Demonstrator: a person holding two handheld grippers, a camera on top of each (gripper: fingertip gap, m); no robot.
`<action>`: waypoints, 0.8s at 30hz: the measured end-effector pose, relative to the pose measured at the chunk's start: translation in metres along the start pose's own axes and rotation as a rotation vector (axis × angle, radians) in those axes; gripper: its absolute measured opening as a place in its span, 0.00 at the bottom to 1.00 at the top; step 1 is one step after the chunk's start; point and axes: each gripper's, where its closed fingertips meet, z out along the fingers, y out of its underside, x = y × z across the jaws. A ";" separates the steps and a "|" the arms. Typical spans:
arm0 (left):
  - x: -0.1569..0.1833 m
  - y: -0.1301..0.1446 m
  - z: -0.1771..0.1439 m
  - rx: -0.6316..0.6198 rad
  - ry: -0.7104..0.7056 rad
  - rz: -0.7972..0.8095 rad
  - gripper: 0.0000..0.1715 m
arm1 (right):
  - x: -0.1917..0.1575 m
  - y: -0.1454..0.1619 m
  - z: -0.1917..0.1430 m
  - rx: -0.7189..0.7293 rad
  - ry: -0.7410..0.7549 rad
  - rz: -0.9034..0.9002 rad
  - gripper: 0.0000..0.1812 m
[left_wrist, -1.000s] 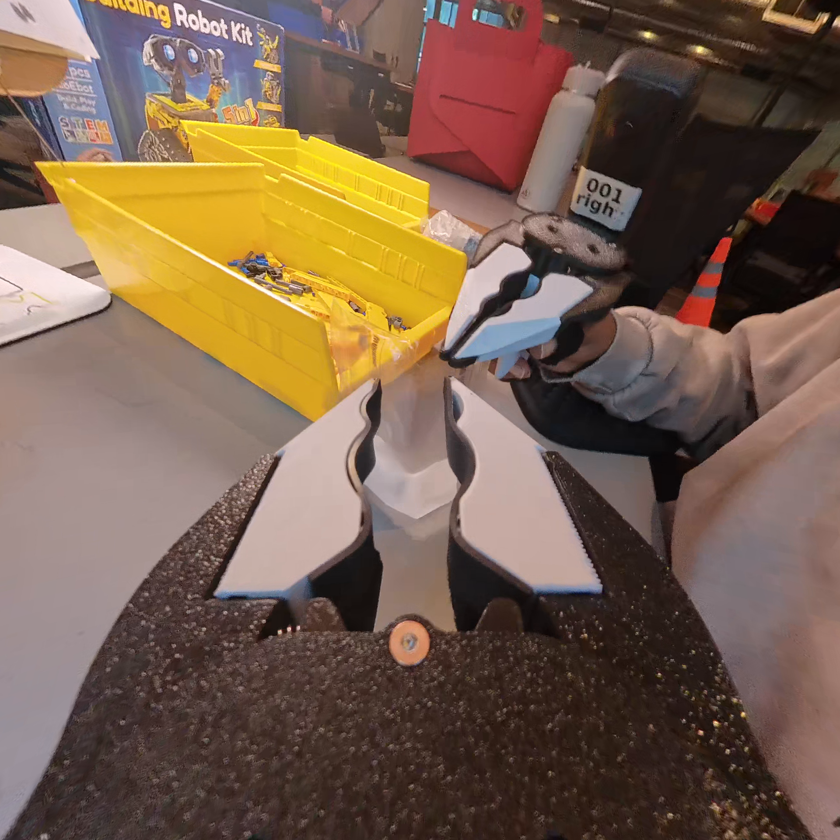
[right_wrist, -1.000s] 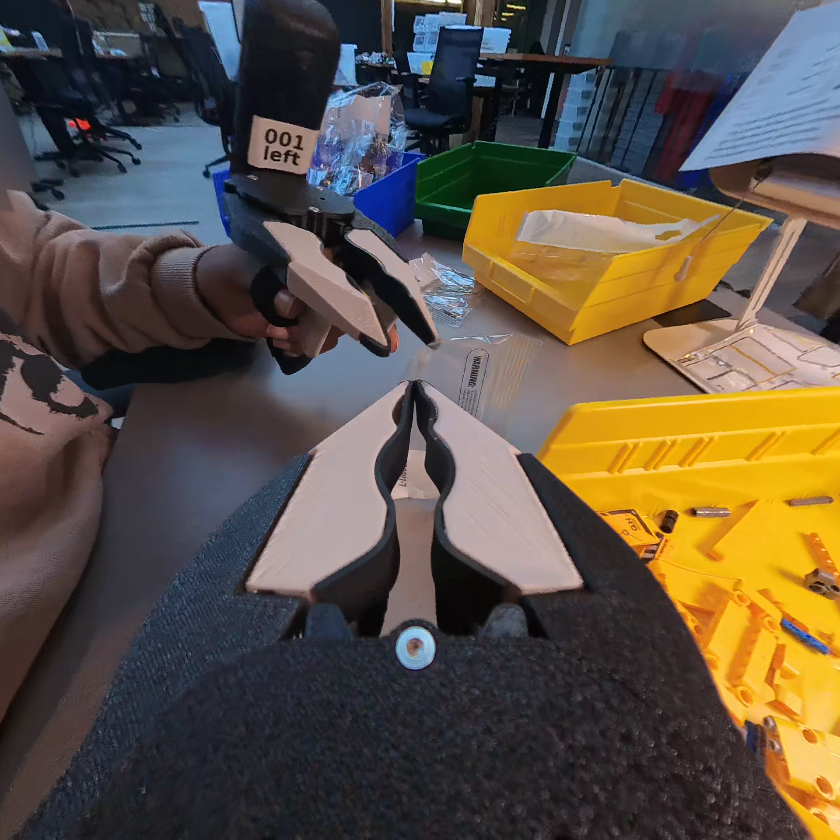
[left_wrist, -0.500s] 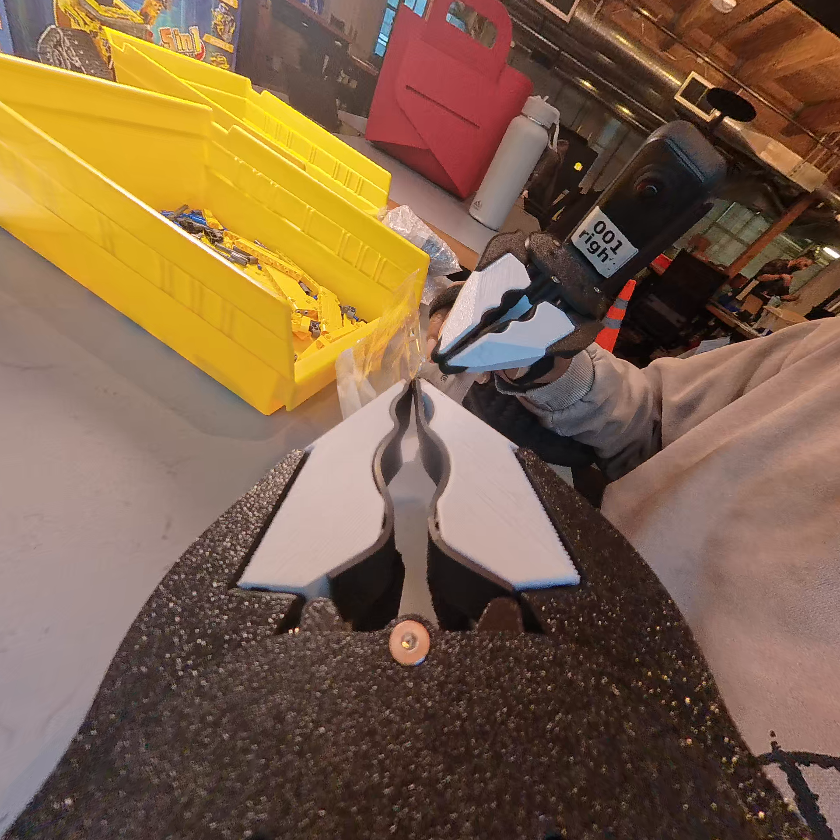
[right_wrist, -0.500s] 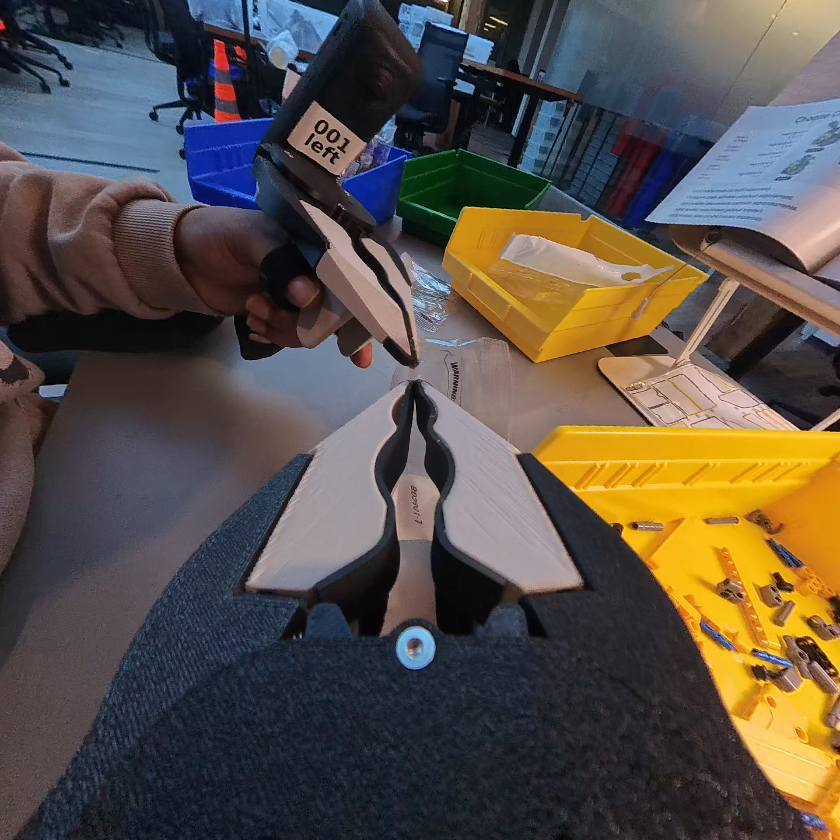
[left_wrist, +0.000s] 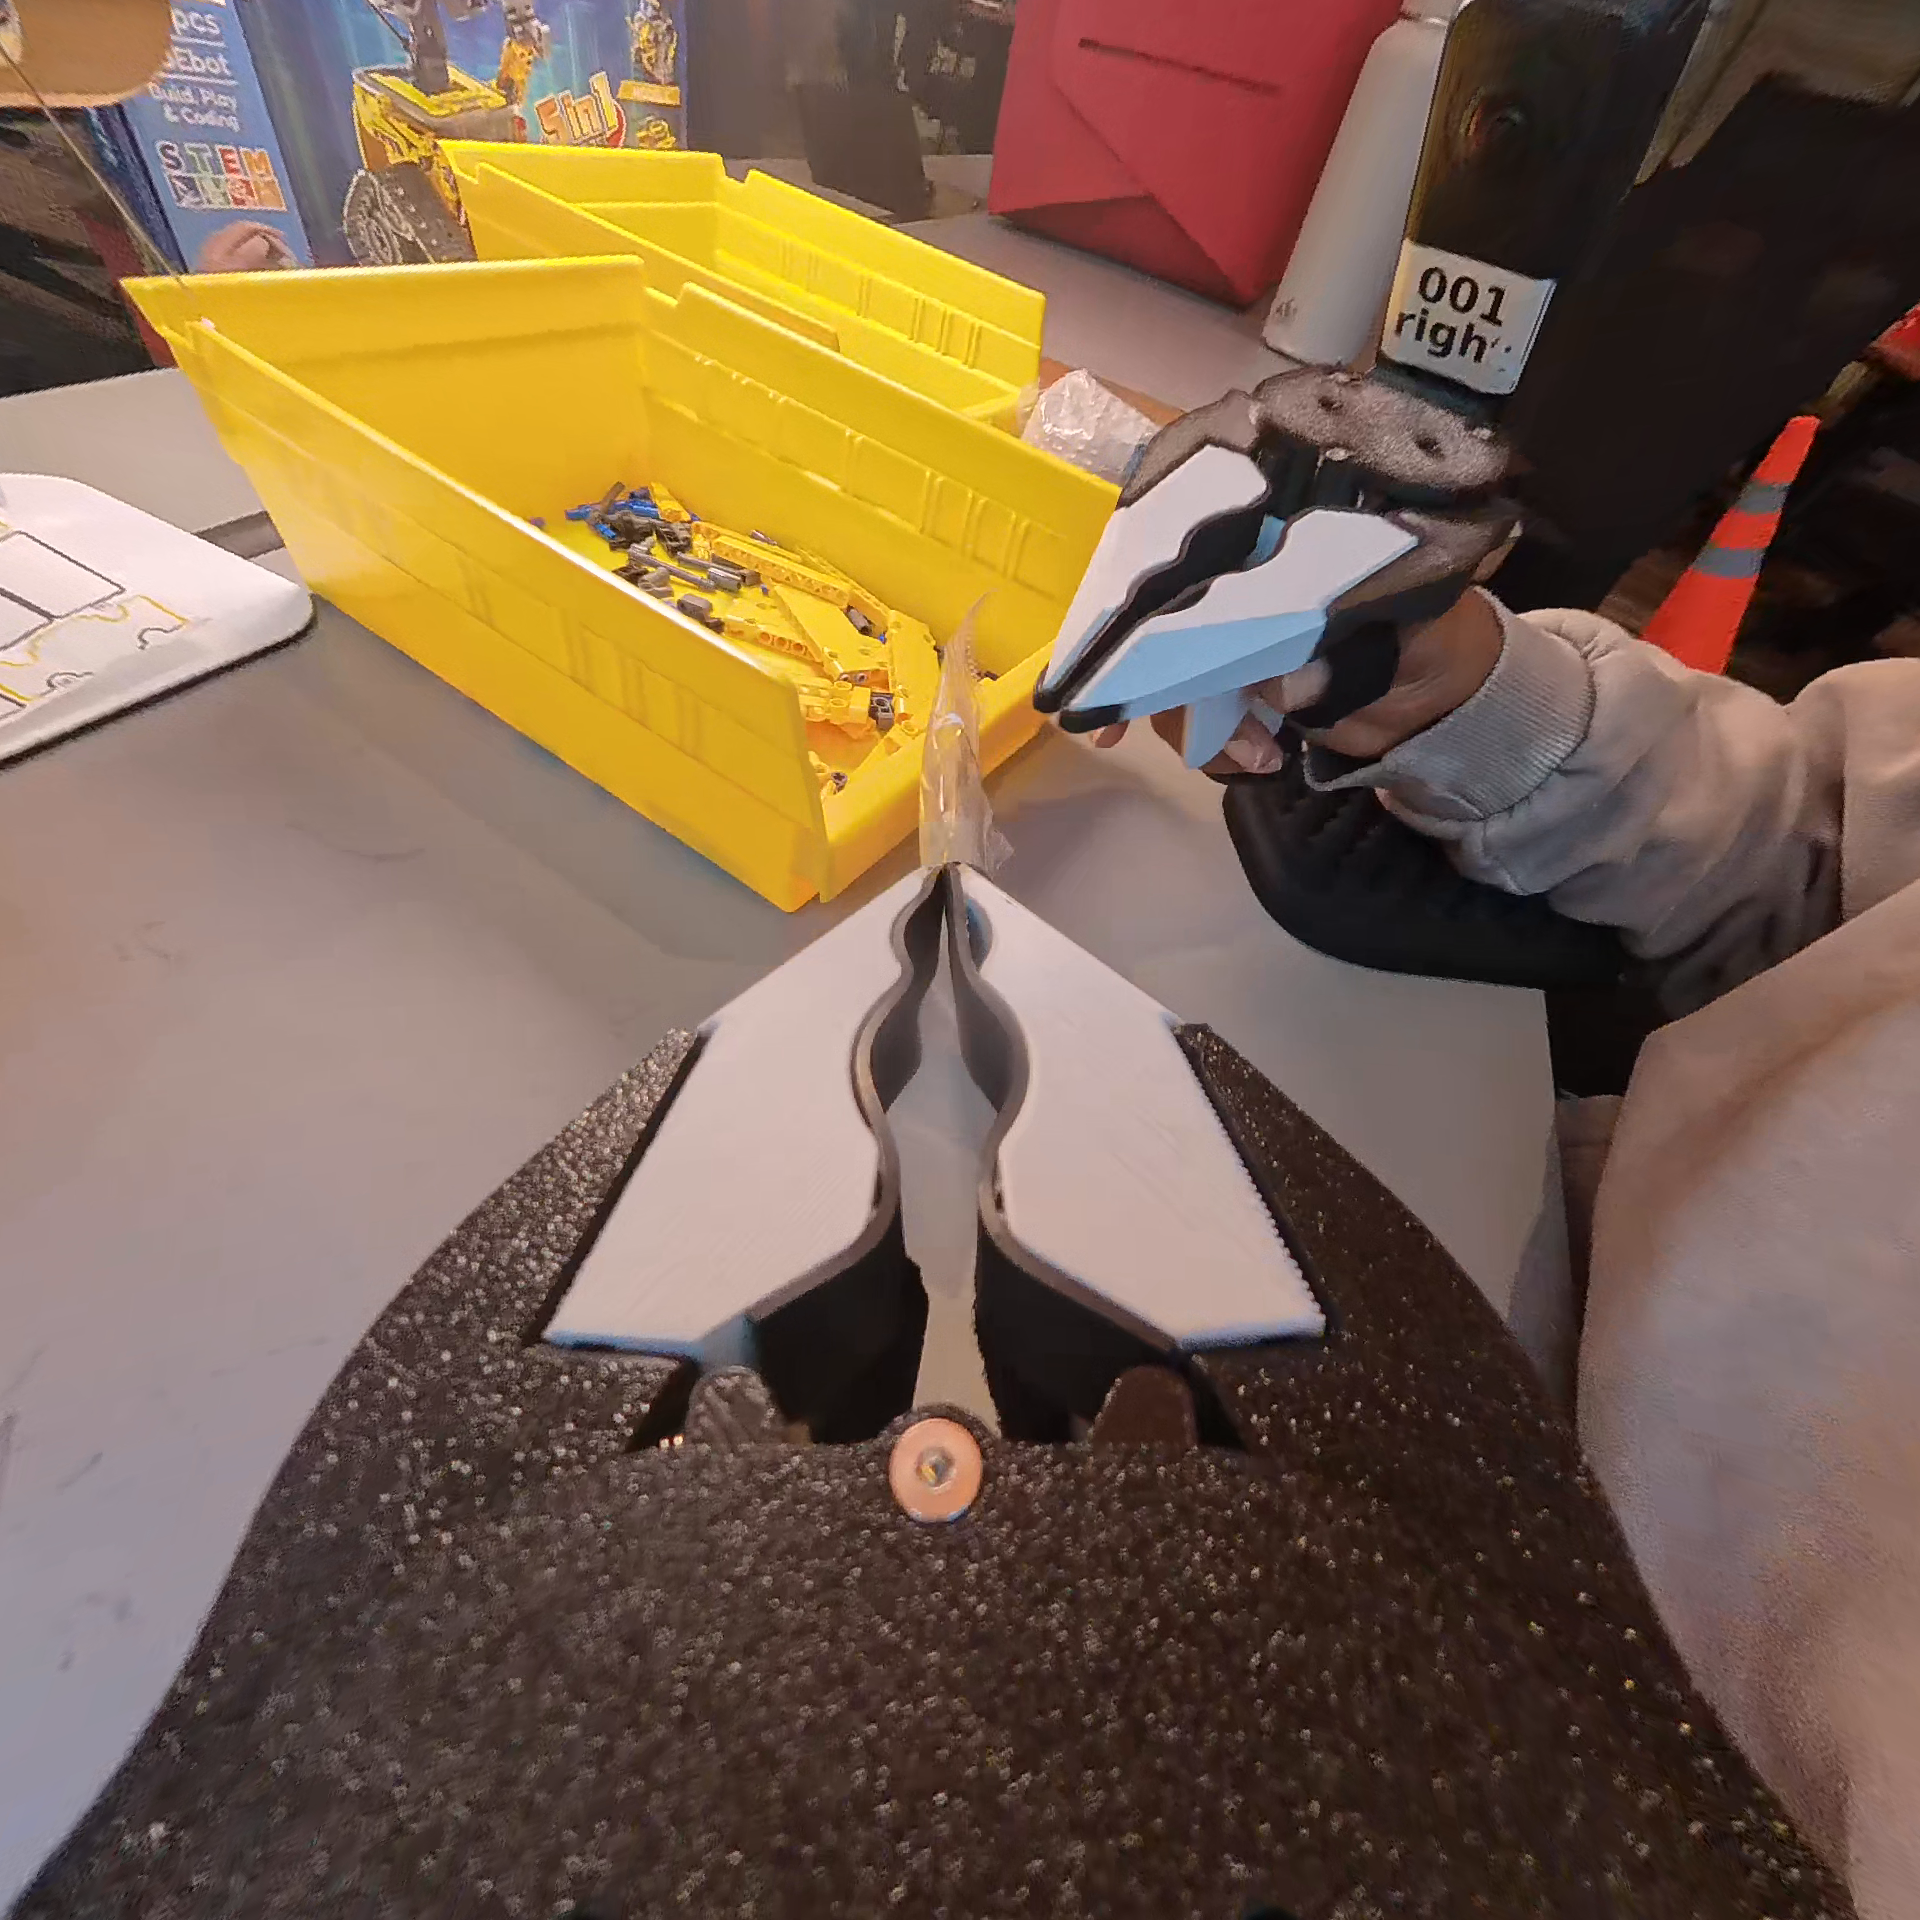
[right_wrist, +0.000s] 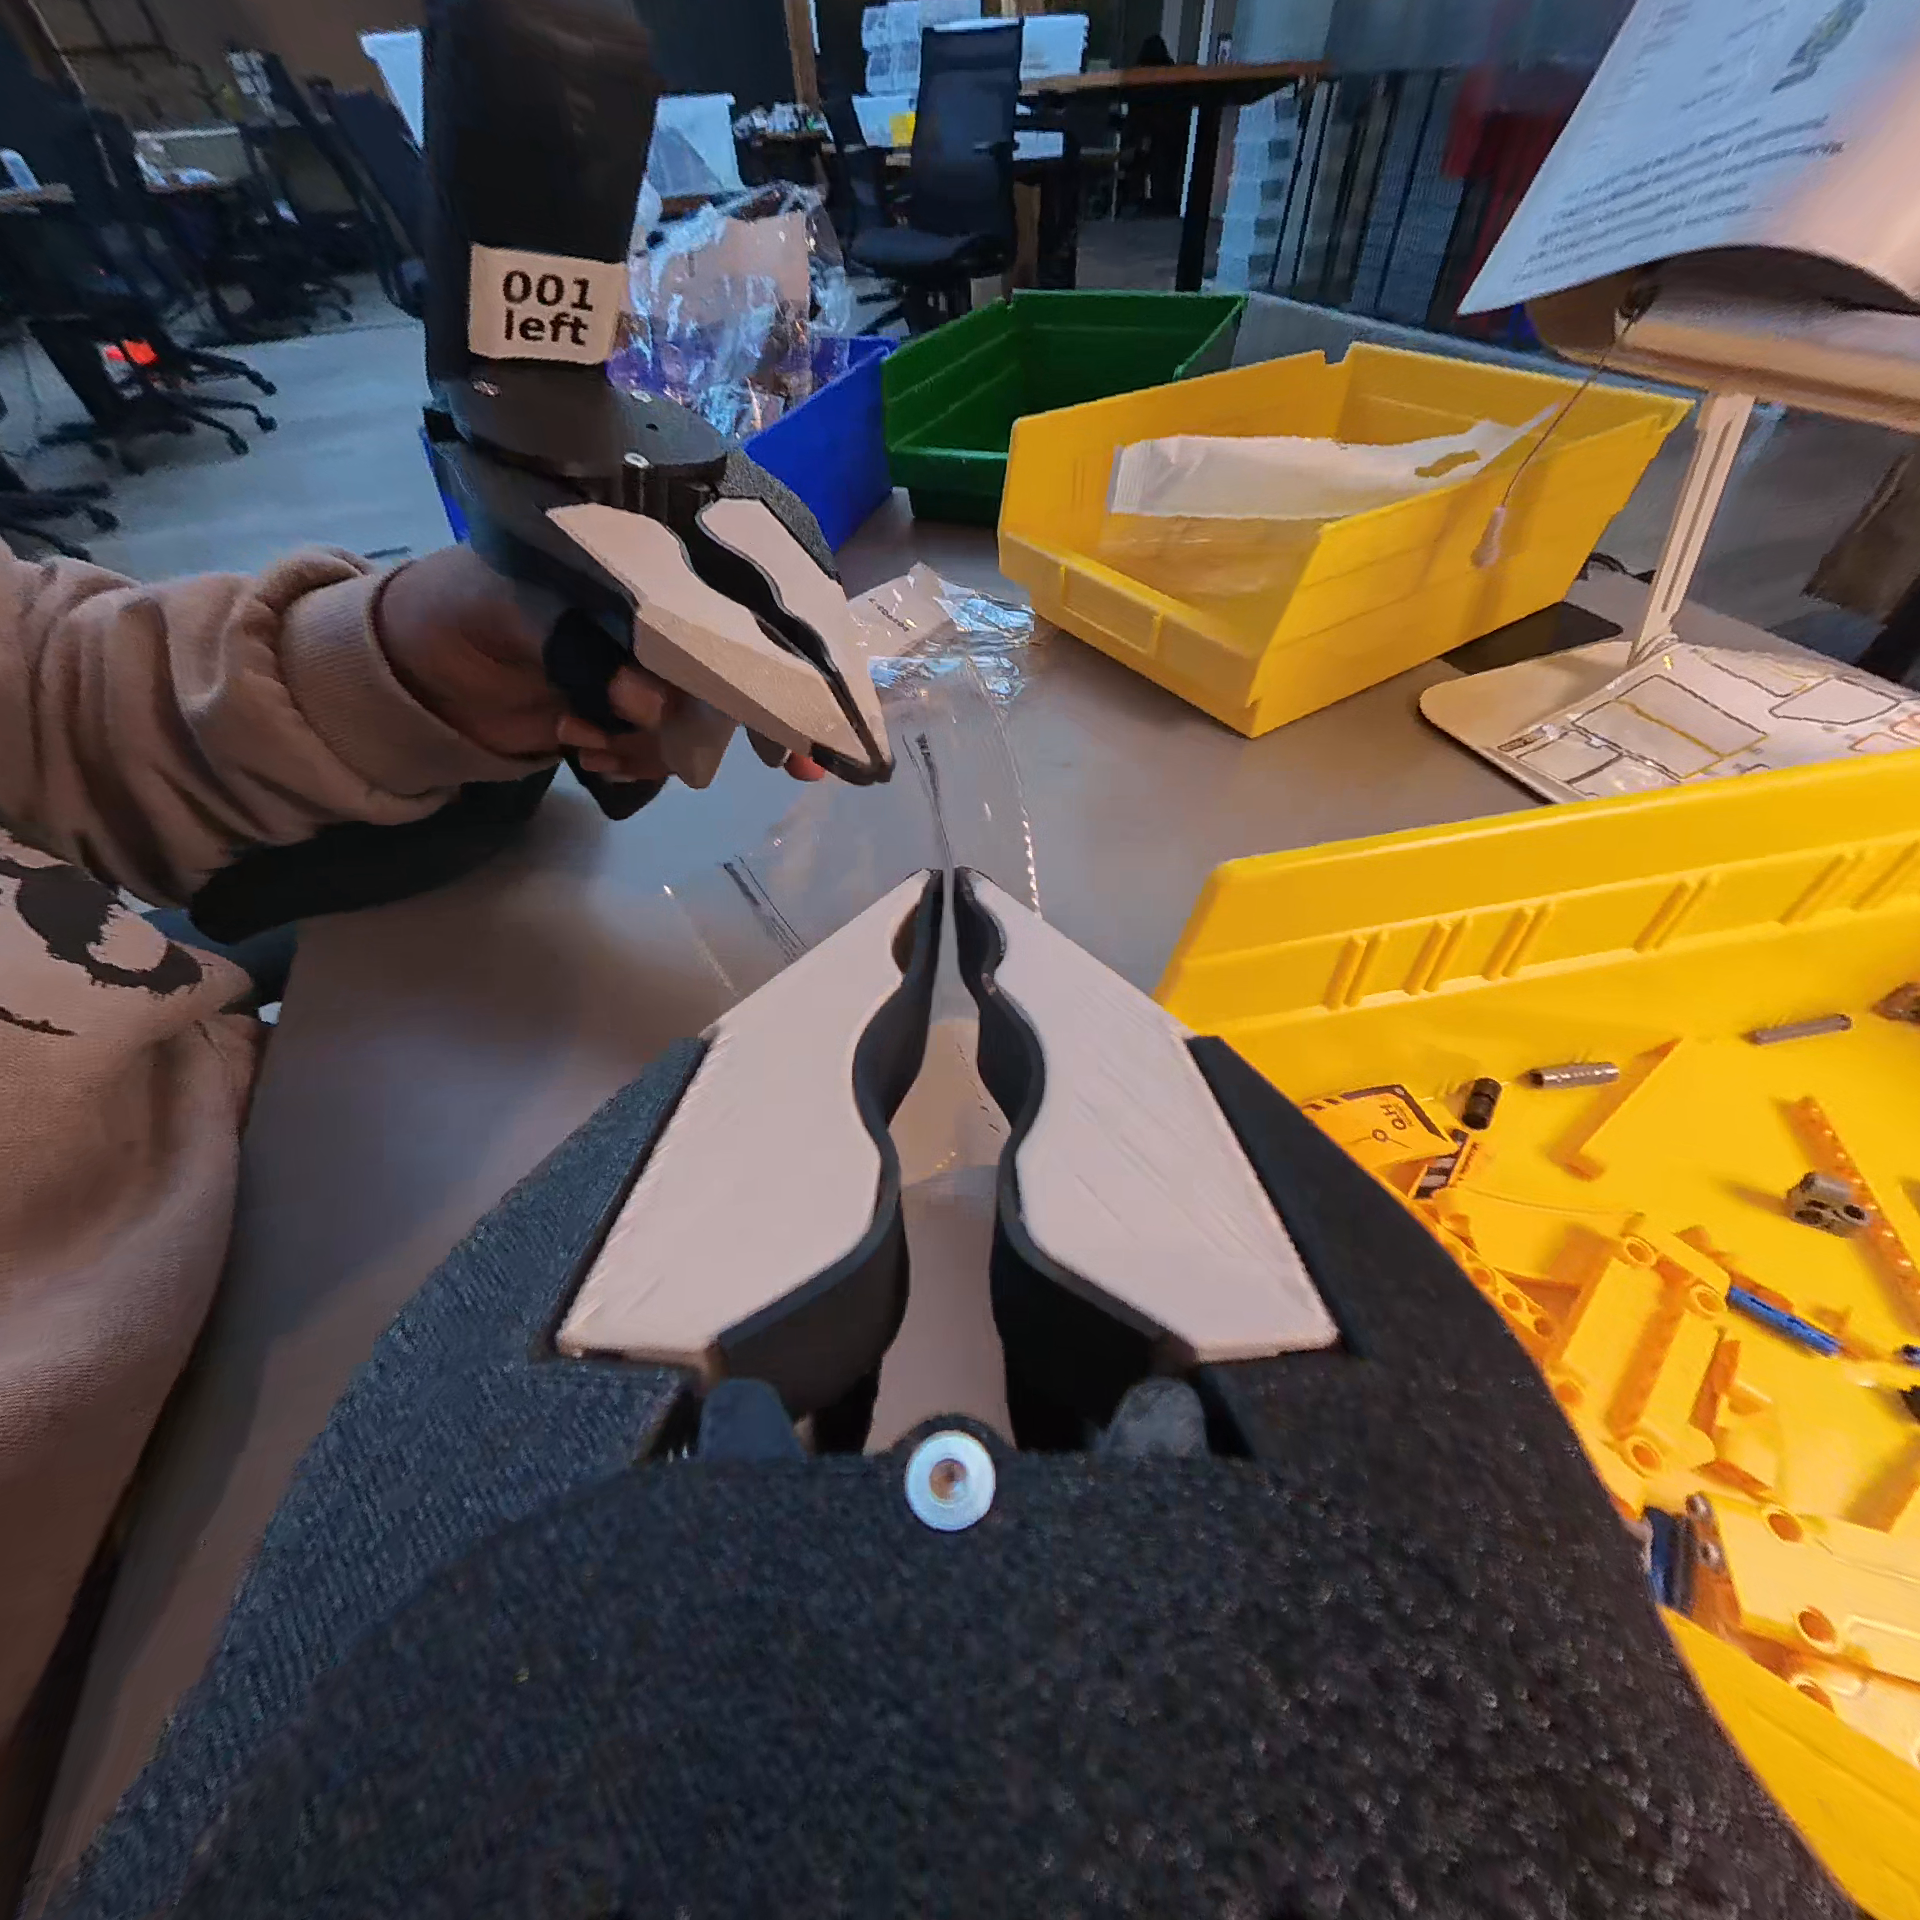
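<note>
A clear plastic bag (left_wrist: 954, 748) is pinched at its edge between the tips of the left tongs (left_wrist: 945, 878), whose jaws are pressed together on the film; the bag stands up from the tips, thin and crumpled, just in front of the open end of a yellow bin (left_wrist: 499, 582) on the grey tabletop (left_wrist: 312, 935). In the right wrist view the same clear plastic bag (right_wrist: 935, 769) runs from the left tongs (right_wrist: 878, 764) down to the right tongs (right_wrist: 948, 878), which are likewise closed on its film, so the bag is stretched between the two pairs above the tabletop (right_wrist: 436, 1039). The right tongs (left_wrist: 1055, 701) show in the left wrist view with tips together, near the bag's upper edge, held by a hand (left_wrist: 1382, 686) in a beige sleeve.

The yellow bin holds loose yellow, black and blue building-kit parts (left_wrist: 748, 592). A second yellow bin (left_wrist: 790, 239) sits behind it, with a robot kit box (left_wrist: 416, 104) beyond. A white base plate (left_wrist: 94, 603) lies to the left. In the right wrist view a yellow bin with a white bag (right_wrist: 1299, 520) stands further back, beside a green bin (right_wrist: 1039, 384) and a blue bin (right_wrist: 821, 436); crumpled clear wrappers (right_wrist: 945, 623) lie on the tabletop near them, and an open booklet on a stand (right_wrist: 1714, 156) is at the right
</note>
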 end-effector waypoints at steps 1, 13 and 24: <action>0.000 -0.001 0.002 -0.009 -0.014 0.023 0.00 | -0.003 -0.005 0.000 0.011 -0.015 0.004 0.10; 0.029 -0.030 0.022 -0.027 -0.015 0.218 0.00 | -0.020 -0.019 0.012 0.001 -0.064 -0.025 0.10; 0.004 -0.020 0.015 -0.074 -0.089 0.201 0.00 | 0.020 -0.017 -0.017 0.046 0.050 0.046 0.00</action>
